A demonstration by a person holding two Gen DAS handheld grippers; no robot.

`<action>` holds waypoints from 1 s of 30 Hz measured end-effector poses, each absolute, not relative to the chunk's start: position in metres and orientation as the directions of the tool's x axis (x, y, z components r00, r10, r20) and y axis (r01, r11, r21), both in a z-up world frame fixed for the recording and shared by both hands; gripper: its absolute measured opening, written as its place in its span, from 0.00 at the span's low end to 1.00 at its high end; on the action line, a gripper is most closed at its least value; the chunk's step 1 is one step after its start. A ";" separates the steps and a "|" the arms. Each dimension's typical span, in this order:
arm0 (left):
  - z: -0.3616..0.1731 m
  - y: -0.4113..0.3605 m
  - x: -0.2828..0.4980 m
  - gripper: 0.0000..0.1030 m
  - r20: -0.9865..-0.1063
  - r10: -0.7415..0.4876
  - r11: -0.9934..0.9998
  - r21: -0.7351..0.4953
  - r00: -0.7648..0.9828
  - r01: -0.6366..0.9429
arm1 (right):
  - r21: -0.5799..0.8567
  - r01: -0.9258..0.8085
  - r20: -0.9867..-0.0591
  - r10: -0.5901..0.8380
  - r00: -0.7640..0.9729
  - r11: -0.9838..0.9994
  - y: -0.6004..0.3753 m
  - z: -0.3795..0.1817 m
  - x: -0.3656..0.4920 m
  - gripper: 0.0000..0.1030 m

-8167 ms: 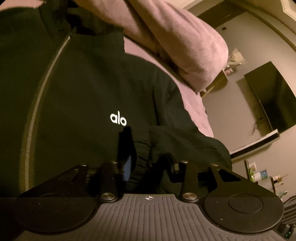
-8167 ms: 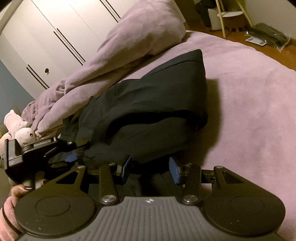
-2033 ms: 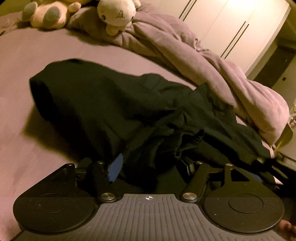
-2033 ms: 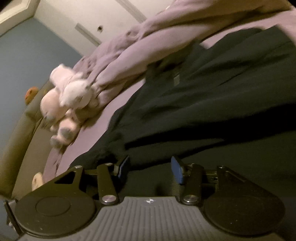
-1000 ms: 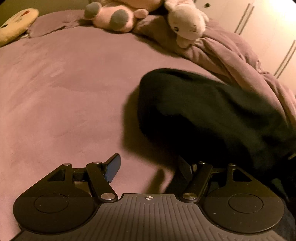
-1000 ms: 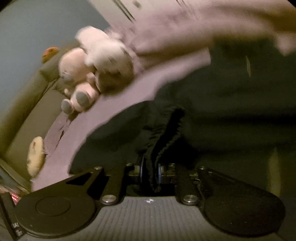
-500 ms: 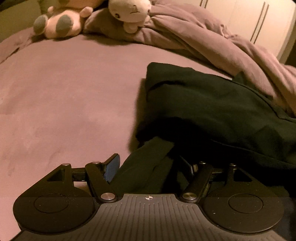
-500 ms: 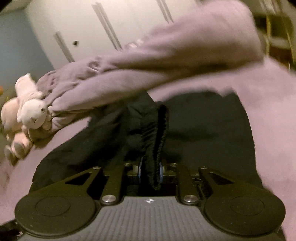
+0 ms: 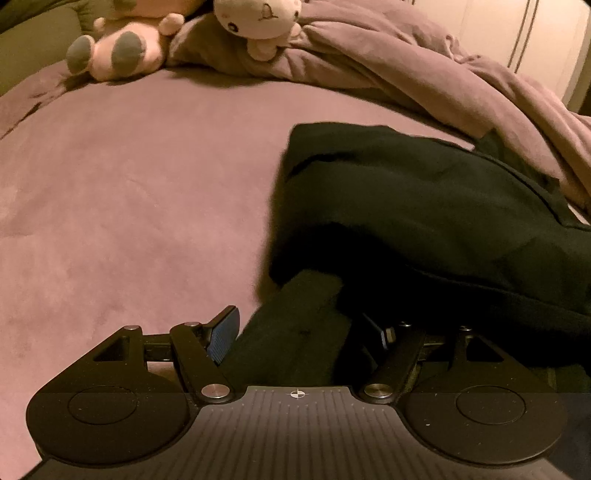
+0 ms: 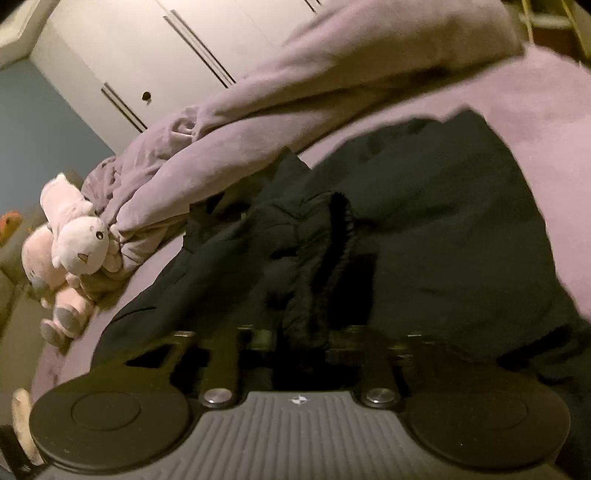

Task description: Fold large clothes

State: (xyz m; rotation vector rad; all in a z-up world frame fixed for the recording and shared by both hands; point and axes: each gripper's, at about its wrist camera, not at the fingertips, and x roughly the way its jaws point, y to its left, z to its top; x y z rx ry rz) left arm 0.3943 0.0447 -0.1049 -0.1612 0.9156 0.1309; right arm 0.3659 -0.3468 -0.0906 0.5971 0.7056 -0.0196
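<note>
A black jacket [image 9: 424, 206] lies bunched on the pink bed [image 9: 129, 184]. In the left wrist view my left gripper [image 9: 303, 332] stands open at the jacket's near left corner. A flat black strip of the jacket [image 9: 295, 332] lies between its fingers, and the blue left pad [image 9: 223, 334] is bare. In the right wrist view my right gripper [image 10: 304, 338] has its jaws closing on a gathered ribbed cuff [image 10: 332, 251] of the jacket [image 10: 443, 221]. The cuff stands up from between the jaws, over the jacket's body.
A rumpled pink duvet [image 9: 443, 85] runs along the far side of the jacket. Two plush toys [image 9: 118, 51] [image 9: 258, 22] sit at the head of the bed. White wardrobe doors [image 10: 166, 44] stand behind. Bare bed surface spreads left of the jacket.
My left gripper has come up to the jacket's corner, and a black strip now lies between its fingers. My right gripper has swung across with the cuff in it.
</note>
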 end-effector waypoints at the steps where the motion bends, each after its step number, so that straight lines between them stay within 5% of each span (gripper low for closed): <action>1: -0.103 0.044 0.394 0.73 -0.791 0.052 0.980 -0.078 0.609 -0.185 | 0.471 0.206 -0.614 0.151 0.775 0.858 -0.345 -0.083 0.363 0.17; 6: -0.098 0.041 0.396 0.75 -0.786 0.052 0.984 -0.066 0.616 -0.166 | 0.291 0.240 -0.544 -0.046 0.838 0.926 -0.344 -0.040 0.354 0.16; 15: -0.102 0.029 0.390 0.76 -0.803 0.053 0.993 -0.023 0.593 -0.120 | 0.138 0.369 -0.678 -0.184 0.712 0.919 -0.378 -0.077 0.363 0.18; 20: -0.094 0.031 0.385 0.76 -0.803 0.050 0.993 -0.022 0.594 -0.114 | -0.002 0.345 -0.667 -0.258 0.699 0.939 -0.362 -0.080 0.363 0.19; 27: -0.075 0.040 0.366 0.76 -0.805 0.036 0.999 0.007 0.592 -0.052 | -0.056 0.360 -0.661 -0.304 0.685 0.931 -0.361 -0.071 0.358 0.39; 30: -0.058 0.049 0.355 0.76 -0.783 0.047 0.999 0.024 0.620 -0.046 | -0.014 0.415 -0.640 -0.328 0.695 0.910 -0.368 -0.059 0.346 0.41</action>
